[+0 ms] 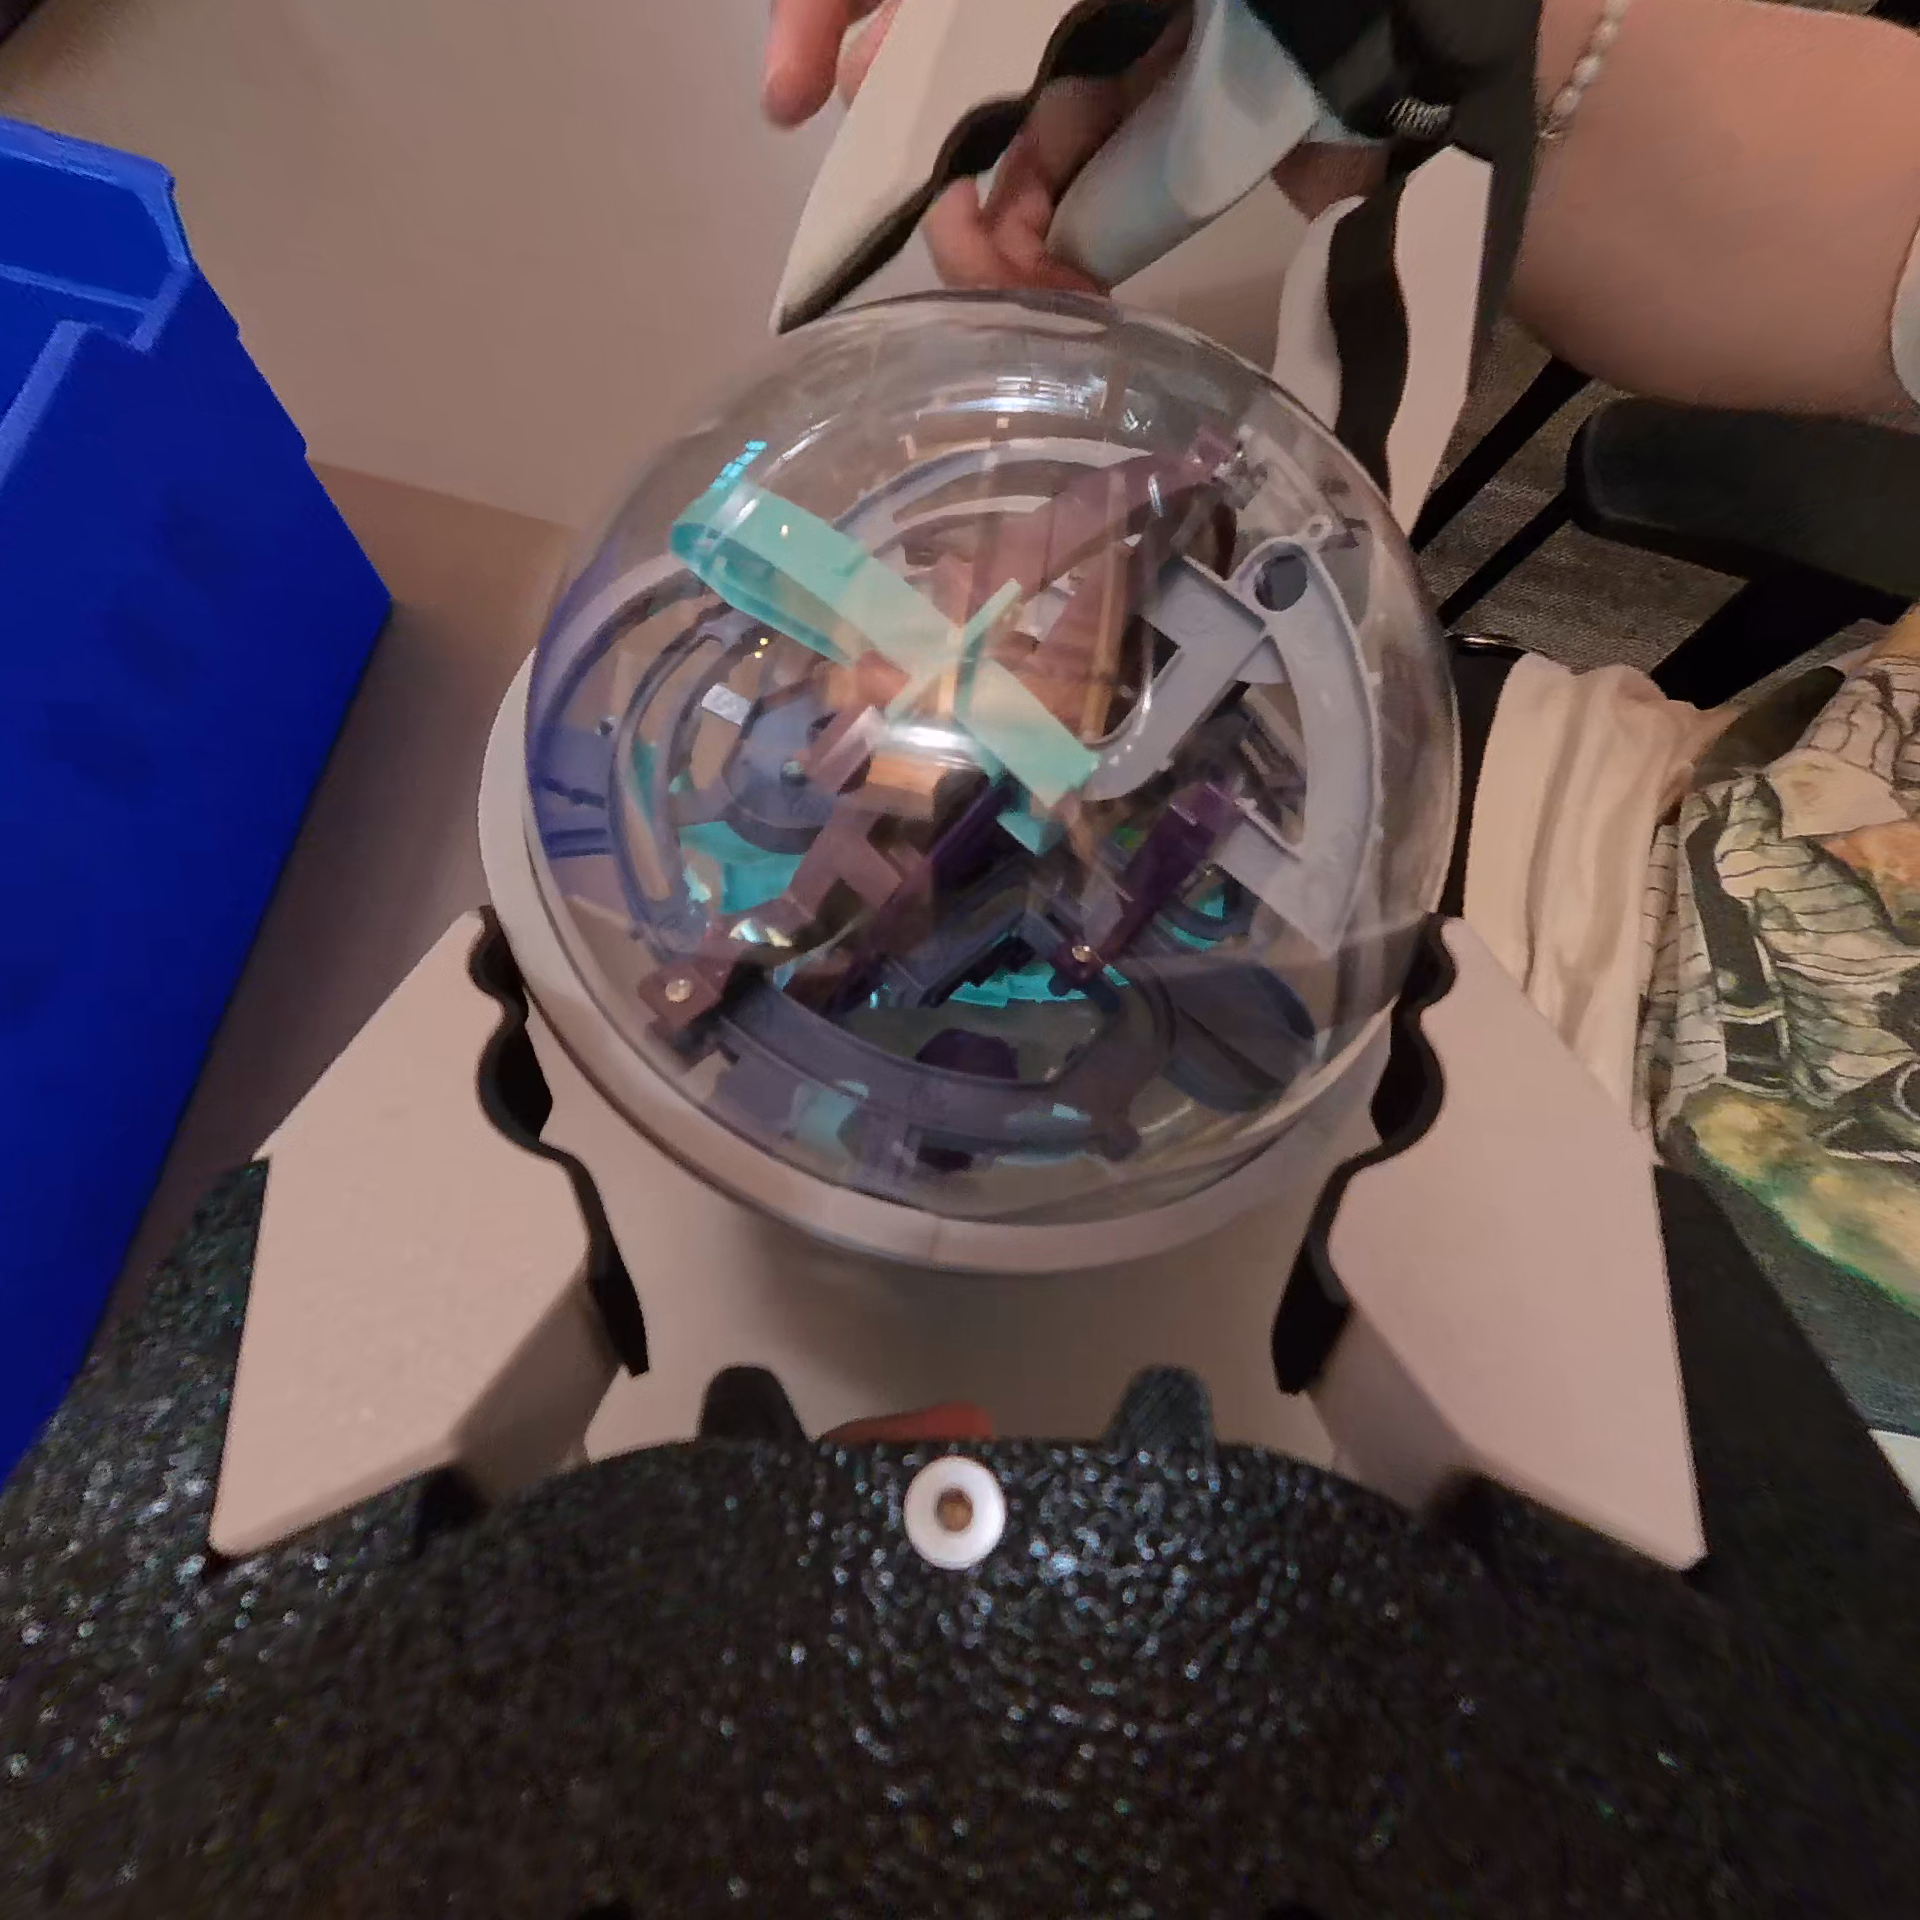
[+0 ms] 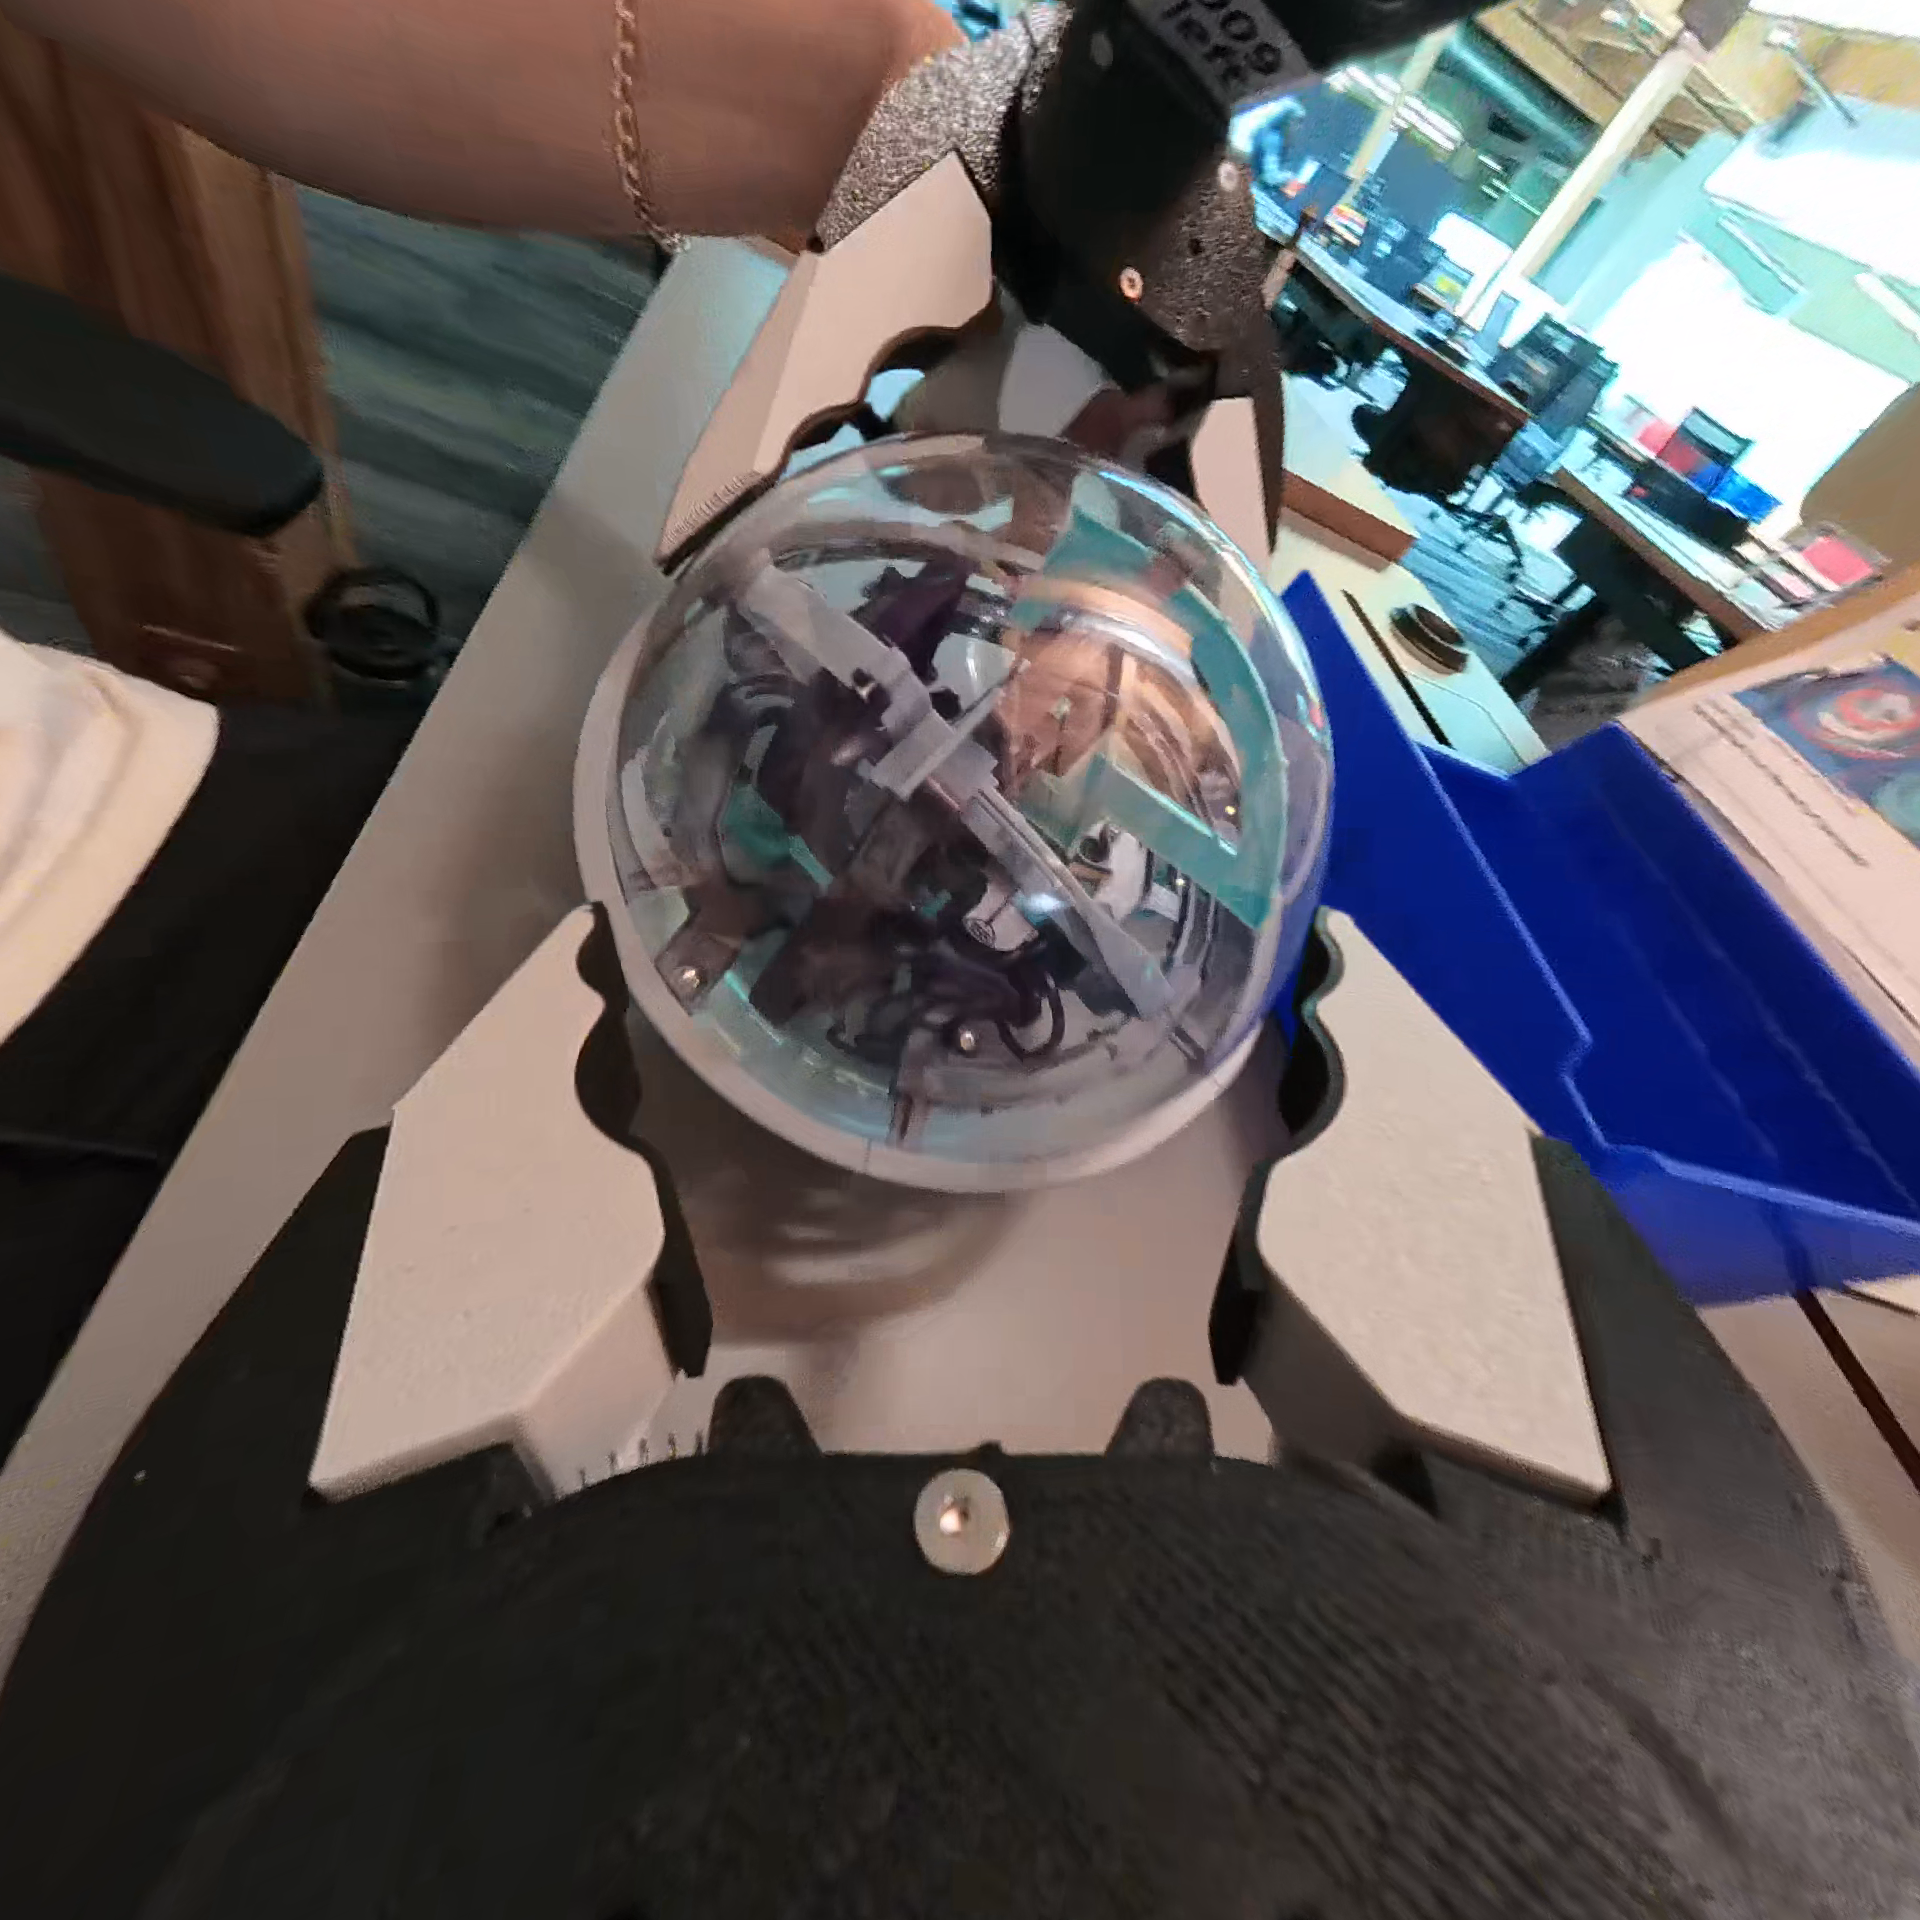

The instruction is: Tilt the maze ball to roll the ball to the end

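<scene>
The maze ball (image 1: 987, 769) is a clear plastic sphere with a pale grey band around its middle and grey, purple and teal tracks inside. It is held up above the table (image 2: 499, 790) between the two grippers, one on each side of it.

Left gripper (image 1: 961, 940): the jaws are spread wide around the sphere, and the dark wavy pads on the inner faces of both fingers (image 1: 416, 1195) meet the grey band on either side. The gripper is grasping the maze ball.

Right gripper (image 2: 956, 982): the jaws are likewise spread wide, with the inner pads of both fingers (image 2: 499, 1164) against the lower part of the sphere at the band. This gripper is also grasping the maze ball.

In the left wrist view, the right gripper appears beyond the top of the sphere (image 1: 935, 197), with a person's hand (image 1: 997, 223) around it. In the right wrist view, the left gripper appears beyond the sphere (image 2: 956, 416), its finger tips at the sphere's far edge.

The small rolling ball inside the maze cannot be picked out among the tracks in either view.

A blue bin (image 1: 156, 665) stands on the table just beside the sphere; in the right wrist view it lies behind and to the right of it (image 2: 1610, 935). A black chair armrest (image 2: 156, 457) is visible past the table edge
</scene>
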### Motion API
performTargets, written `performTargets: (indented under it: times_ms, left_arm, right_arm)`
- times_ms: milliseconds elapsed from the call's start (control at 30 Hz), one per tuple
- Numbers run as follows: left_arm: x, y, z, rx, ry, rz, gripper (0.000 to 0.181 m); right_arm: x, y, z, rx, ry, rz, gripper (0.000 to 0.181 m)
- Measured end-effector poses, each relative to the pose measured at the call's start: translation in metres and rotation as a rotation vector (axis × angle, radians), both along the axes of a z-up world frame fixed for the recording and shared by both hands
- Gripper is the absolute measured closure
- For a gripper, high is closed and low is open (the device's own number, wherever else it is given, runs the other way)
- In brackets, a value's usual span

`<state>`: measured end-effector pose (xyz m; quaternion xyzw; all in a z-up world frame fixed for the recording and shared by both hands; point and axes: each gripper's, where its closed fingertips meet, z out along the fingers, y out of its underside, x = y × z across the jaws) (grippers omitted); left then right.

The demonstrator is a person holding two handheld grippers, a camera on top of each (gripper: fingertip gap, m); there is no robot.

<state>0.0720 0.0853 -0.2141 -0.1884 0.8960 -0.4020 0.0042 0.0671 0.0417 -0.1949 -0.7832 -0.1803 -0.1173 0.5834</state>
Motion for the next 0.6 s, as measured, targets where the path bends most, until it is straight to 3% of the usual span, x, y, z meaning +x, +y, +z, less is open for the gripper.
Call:
performTargets:
  times_ms: [167,367,500,600]
  left_arm:
    - [0.003,0.003,0.002,-0.048,0.001,0.043,0.025]
    - [0.014,0.008,0.019,-0.167,-0.143,0.187,0.030]
    - [0.013,0.010,0.012,-0.172,-0.227,0.200,0.041]
    - [0.013,0.006,0.006,-0.208,-0.153,0.195,0.034]
  right_arm:
    - [0.006,0.011,-0.005,0.039,0.033,0.003,0.053]
    - [0.015,0.004,-0.022,0.022,0.041,-0.156,0.061]
    - [0.015,0.006,-0.020,0.083,0.012,-0.186,0.052]
    - [0.013,0.010,-0.026,0.039,-0.092,-0.163,0.040]
